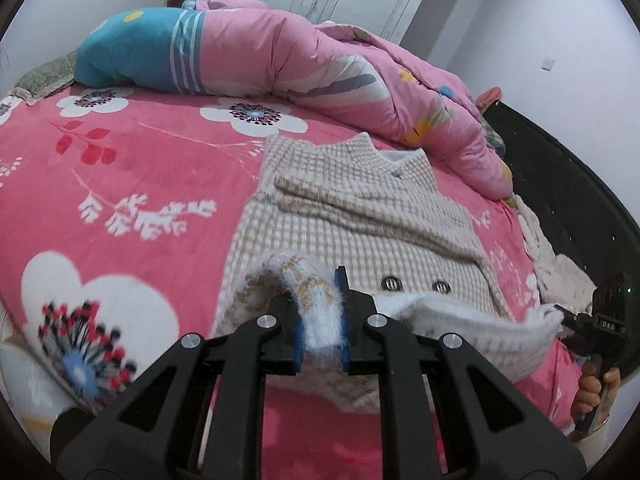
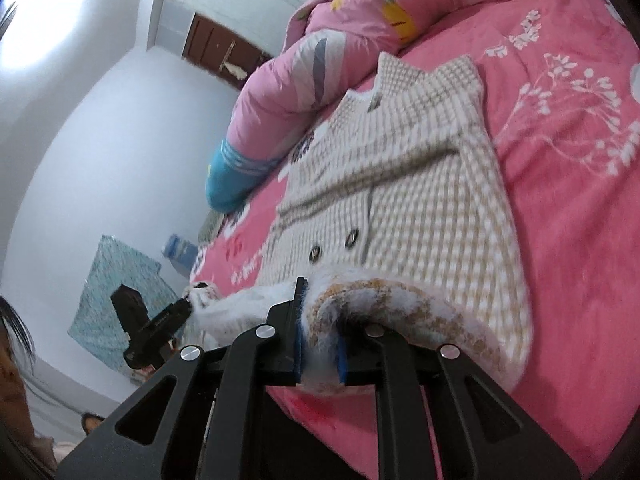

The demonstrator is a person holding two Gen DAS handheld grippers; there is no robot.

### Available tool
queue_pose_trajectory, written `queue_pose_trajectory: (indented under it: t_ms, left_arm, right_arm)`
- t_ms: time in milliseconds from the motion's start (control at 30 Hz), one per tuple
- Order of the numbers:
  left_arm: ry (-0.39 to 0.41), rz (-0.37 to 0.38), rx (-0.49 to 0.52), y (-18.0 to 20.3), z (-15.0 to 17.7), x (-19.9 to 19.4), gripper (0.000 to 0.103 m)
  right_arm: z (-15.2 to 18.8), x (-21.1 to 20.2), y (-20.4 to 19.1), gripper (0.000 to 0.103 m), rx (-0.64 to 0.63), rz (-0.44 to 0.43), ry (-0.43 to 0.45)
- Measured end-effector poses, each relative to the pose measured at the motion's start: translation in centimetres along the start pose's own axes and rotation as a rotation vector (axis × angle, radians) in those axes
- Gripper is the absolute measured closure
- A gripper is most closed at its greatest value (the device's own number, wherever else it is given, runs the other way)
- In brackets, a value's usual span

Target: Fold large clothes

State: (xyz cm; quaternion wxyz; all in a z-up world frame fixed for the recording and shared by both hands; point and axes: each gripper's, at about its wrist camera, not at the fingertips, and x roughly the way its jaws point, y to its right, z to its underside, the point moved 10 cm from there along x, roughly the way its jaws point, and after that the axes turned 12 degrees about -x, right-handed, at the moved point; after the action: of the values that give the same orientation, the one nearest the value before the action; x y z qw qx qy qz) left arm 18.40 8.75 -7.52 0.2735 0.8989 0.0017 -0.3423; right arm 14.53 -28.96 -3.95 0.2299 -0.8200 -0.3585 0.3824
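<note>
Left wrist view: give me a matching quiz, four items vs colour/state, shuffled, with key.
Items:
1. checked coat
2. bedsheet
3. quilt
4. left gripper

States:
A. pink, bunched up at the far side of the bed
B. shut on the hem
C. beige and white, buttons showing
D. deep pink with white flowers

Pairs: 1-C, 2-D, 3-A, 4-B

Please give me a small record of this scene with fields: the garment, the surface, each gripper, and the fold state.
garment: beige checked coat, buttoned, sleeves folded across the chest
surface: pink floral bedsheet
left gripper: shut on the coat's hem
right gripper: shut on the hem at the other corner
fold state: hem lifted off the sheet, not yet laid on the collar end
behind: pink quilt
</note>
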Motion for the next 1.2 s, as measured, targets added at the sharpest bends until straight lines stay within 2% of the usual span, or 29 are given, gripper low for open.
queue_pose_trajectory:
  t_ms: [200,300,333,367,400,433,467,533,633,667,700,833,867,967,1067,1100,1167,1200]
  left_arm:
    - [-0.051,0.001,-0.035,-1.0,-1.7,5.5,0.084]
    - [-0.098,-0.002,-0.045,-1.9,-1.6,8.0,0.071]
    - [-0.108,0.006,-0.053,-2.2,-1.5,8.4,0.064]
    - [-0.116,0.023,-0.07,-2.5,-1.5,8.7,0.048]
    - [-0.107,0.016,-0.083,-2.9,-1.6,8.7,0.037]
    - [-0.065,-0.013,-0.102,-3.7,-2.1,8.4,0.025]
    - [-0.026,-0.014,-0.114,-4.3,-2.6,7.8,0.025]
    - [-0.018,0.025,-0.136,-4.8,-3.0,7.1,0.024]
    - [0.011,0.022,-0.146,-5.7,-3.4,5.6,0.024]
    - [0.021,0.024,-0.139,-5.7,-3.3,5.0,0.024]
    - [0.027,0.031,-0.132,-5.5,-3.2,4.6,0.024]
    - [0.015,0.076,-0.049,-3.3,-1.4,3.3,0.024]
    - [0.009,0.082,-0.019,-2.7,-0.6,3.0,0.024]
    - [-0.031,0.051,0.04,-1.6,1.8,3.6,0.023]
    - [-0.088,-0.078,0.037,-3.0,3.9,5.7,0.022]
    - [-0.107,-0.101,0.027,-3.5,4.5,6.3,0.022]
    - [-0.112,-0.098,0.011,-4.2,5.1,6.6,0.02]
    - [-0.101,-0.093,0.017,-4.2,5.3,6.7,0.019]
  right_arm:
    - [-2.4,3.4,3.5,0.091,0.064,0.037,0.006]
    - [-2.4,5.4,6.2,0.088,0.097,0.085,-0.025]
    - [-2.2,6.0,7.1,0.087,0.118,0.093,-0.043]
    - [-2.0,6.5,7.7,0.086,0.136,0.097,-0.057]
    - [-1.8,6.8,8.4,0.086,0.157,0.105,-0.07]
    - [-1.6,6.9,8.8,0.086,0.171,0.104,-0.073]
    - [-1.6,6.9,8.8,0.086,0.176,0.093,-0.07]
    - [-1.7,6.4,8.4,0.083,0.165,0.091,-0.063]
    - [-2.0,5.1,7.9,0.064,0.115,0.139,-0.04]
    - [-2.4,3.9,7.7,0.053,0.083,0.197,-0.02]
    - [-2.6,3.3,7.7,0.049,0.064,0.228,-0.006]
    - [-3.1,0.0,5.8,0.048,-0.054,0.322,0.043]
    - [-2.9,-0.2,4.3,0.048,-0.121,0.337,0.036]
    - [-1.5,1.2,1.3,0.048,-0.258,0.335,-0.029]
    - [0.8,4.2,-0.5,0.047,-0.364,0.33,-0.12]
    - [1.7,5.3,-0.3,0.045,-0.374,0.343,-0.157]
    - [3.4,7.2,1.6,0.033,-0.355,0.39,-0.244]
    - [4.3,7.9,2.8,0.033,-0.332,0.423,-0.291]
